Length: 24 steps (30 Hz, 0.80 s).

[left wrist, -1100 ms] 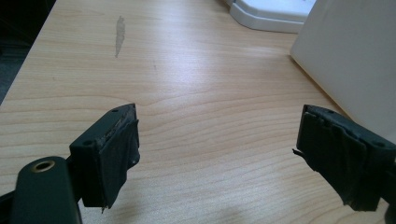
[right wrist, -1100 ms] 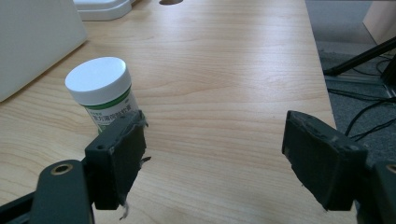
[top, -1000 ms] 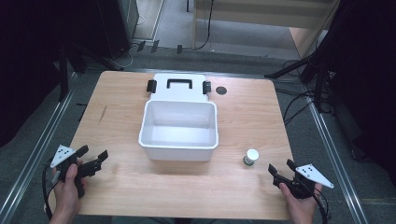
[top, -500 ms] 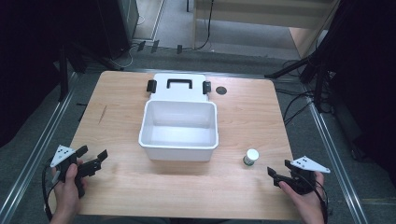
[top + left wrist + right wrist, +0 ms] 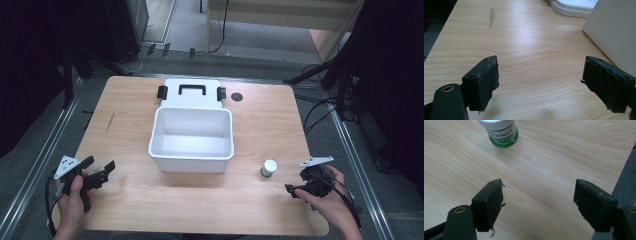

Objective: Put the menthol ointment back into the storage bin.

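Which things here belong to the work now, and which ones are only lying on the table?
In the work:
small bottle, nearest the open right gripper
white bin, open and empty
left gripper, open

Lying about:
white lid behind the bin
dark round spot on the table

The bottle's (image 5: pixel 501 132) cap is cut off by the top edge; its label print beside the green base is too small to read.
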Motion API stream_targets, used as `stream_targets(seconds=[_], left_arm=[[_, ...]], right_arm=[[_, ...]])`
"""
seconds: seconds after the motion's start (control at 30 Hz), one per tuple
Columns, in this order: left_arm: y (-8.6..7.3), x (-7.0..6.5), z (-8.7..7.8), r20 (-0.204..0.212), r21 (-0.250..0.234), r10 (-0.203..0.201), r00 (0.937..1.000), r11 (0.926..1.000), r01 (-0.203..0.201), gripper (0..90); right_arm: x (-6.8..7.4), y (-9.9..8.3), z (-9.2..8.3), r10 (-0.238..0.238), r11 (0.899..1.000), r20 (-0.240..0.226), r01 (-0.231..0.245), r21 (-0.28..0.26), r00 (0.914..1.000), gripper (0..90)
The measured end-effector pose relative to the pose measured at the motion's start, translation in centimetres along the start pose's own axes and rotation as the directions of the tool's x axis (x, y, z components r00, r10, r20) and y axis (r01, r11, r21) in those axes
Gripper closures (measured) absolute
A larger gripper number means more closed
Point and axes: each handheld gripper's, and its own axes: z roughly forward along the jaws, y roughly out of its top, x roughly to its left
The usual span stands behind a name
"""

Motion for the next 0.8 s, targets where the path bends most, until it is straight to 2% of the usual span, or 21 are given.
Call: stream_targets(seconds=[0.17, 0.3, 0.4, 0.5, 0.57, 0.7, 0.8], left_arm=[[0.0, 0.1, 0.0, -0.005, 0.004, -0.004, 1.0000, 1.0000, 0.004, 14.3], [0.0, 0.1, 0.0, -0.003, 0.003, -0.014, 0.9999, 0.9999, 0.014, 14.3], [0.0, 0.1, 0.0, -0.004, 0.003, -0.010, 0.9999, 0.9999, 0.010, 14.4], [0.0, 0.1, 0.0, 0.000, 0.001, -0.014, 0.9999, 0.9999, 0.014, 14.4], [0.0, 0.1, 0.0, -0.001, 0.004, -0.010, 1.0000, 0.9999, 0.010, 14.4], [0.0, 0.1, 0.0, -0.005, 0.003, -0.009, 0.9999, 1.0000, 0.009, 14.3], [0.0, 0.2, 0.0, -0.006, 0.003, -0.018, 0.9998, 0.9998, 0.018, 14.2]], right_arm=[[0.1, 1.3, -0.2, -0.040, 0.997, -0.017, 0.041, 0.068, 0.9990, 24.3], [0.3, 2.2, -0.2, -0.043, 0.989, -0.051, 0.050, 0.137, 0.9978, 24.3], [0.5, 2.8, -0.1, -0.059, 0.978, -0.072, 0.072, 0.196, 0.9957, 23.3], [0.7, 3.3, 0.0, -0.074, 0.967, -0.067, 0.088, 0.238, 0.9950, 23.0], [1.0, 3.7, 0.0, -0.085, 0.961, -0.062, 0.098, 0.257, 0.9945, 23.9], [1.3, 4.5, 0.3, -0.106, 0.947, -0.095, 0.129, 0.295, 0.9898, 26.3], [1.6, 5.1, 0.5, -0.120, 0.937, -0.085, 0.141, 0.319, 0.9891, 25.7]])
